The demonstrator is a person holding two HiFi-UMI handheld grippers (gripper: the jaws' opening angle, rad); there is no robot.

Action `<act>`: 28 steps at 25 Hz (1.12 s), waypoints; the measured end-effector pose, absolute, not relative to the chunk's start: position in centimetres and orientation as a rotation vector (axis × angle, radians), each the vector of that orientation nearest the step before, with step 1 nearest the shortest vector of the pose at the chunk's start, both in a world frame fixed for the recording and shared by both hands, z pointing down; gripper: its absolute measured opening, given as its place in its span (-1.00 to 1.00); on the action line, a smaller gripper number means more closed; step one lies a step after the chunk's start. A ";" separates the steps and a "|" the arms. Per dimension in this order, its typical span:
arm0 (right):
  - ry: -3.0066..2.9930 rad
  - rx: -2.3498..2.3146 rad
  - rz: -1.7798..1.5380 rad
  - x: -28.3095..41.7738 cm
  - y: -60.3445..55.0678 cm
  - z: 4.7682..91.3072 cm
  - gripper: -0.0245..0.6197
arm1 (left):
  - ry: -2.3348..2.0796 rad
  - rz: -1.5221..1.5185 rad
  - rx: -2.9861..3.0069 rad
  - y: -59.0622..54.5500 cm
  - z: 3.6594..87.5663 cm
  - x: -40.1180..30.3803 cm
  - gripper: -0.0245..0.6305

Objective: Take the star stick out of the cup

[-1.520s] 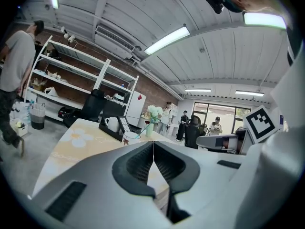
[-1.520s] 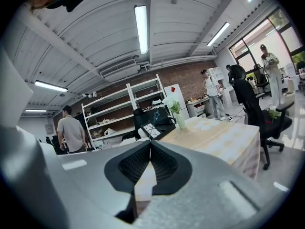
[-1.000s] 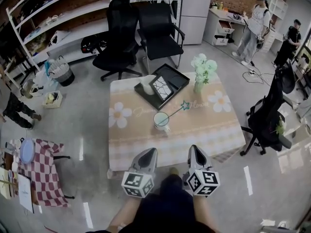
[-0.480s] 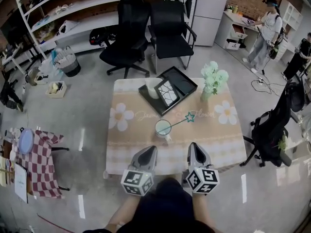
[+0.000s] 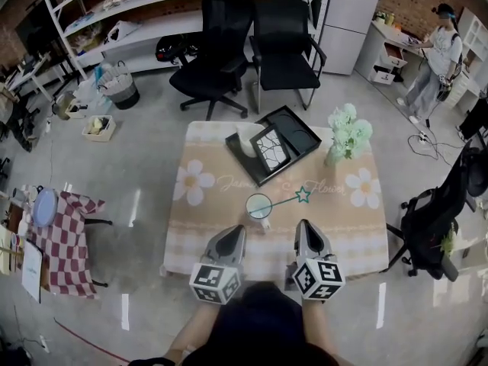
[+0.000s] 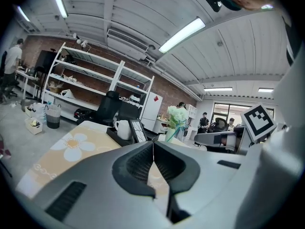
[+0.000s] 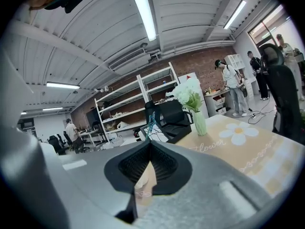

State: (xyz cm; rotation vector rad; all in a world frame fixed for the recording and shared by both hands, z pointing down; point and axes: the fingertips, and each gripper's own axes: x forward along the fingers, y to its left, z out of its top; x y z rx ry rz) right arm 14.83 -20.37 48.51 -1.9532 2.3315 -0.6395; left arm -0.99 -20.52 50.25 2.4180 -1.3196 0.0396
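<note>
The table (image 5: 200, 233), with its peach, flower-printed top, fills the middle of the head view. Two black chairs (image 5: 217, 59) (image 5: 286, 52) stand past its far edge in front of a white shelf (image 5: 122, 14). A third chair (image 5: 431, 219) sits off its right side, and a person (image 5: 436, 59) stands well apart at the far right.

On the far half of the table a black tray (image 5: 301, 137) lies turned at a diagonal. It holds a white jug (image 5: 248, 137) at its left end and a framed crackle-patterned panel (image 5: 268, 145) beside it. Its right part is bare. A vase (image 5: 334, 155) of pale flowers stands just beside the tray's right corner.

I hold my left gripper (image 5: 233, 232) and right gripper (image 5: 305, 229) side by side over the near edge, both pointing toward the far side. In the left gripper view, the left gripper (image 6: 153, 144) is clenched, its jaws meeting with nothing between them. The right gripper (image 7: 150, 144) is clenched on nothing in the same way.

The white cup (image 5: 259, 207) stands upright near the table's middle. It is the nearest thing to both grippers, with the tray and vase behind it. It holds the lower end of the star stick (image 5: 284, 200). The stick leans out over the rim, its long axis running from the cup up and to the right in the head view, toward the vase side. The teal star (image 5: 303, 195) at its tip hangs over the tabletop. In the right gripper view the stick (image 7: 150, 119) rises just above my closed jaws.
</note>
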 end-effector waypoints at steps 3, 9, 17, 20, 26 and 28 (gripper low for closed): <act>2.366 -1.920 -0.641 14.9 -21.5 48.8 -0.91 | -1.354 0.036 2.402 -21.3 50.4 -0.9 -0.89; 2.437 -1.858 -0.661 15.0 -23.3 49.7 -0.91 | -1.404 0.024 2.373 -22.7 50.8 0.0 -0.89; 2.527 -1.768 -0.701 14.8 -24.3 51.3 -0.91 | -1.482 0.035 2.317 -24.0 52.1 -0.3 -0.89; 2.539 -1.743 -0.696 15.1 -24.4 51.4 -0.91 | -1.504 0.029 2.301 -24.2 52.4 -0.5 -0.89; 2.535 -1.750 -0.696 15.5 -24.4 51.9 -0.91 | -1.500 0.028 2.305 -23.8 52.5 -0.1 -0.89; 2.526 -1.754 -0.692 15.4 -24.4 51.6 -0.91 | -1.489 0.033 2.307 -23.7 52.5 -0.2 -0.89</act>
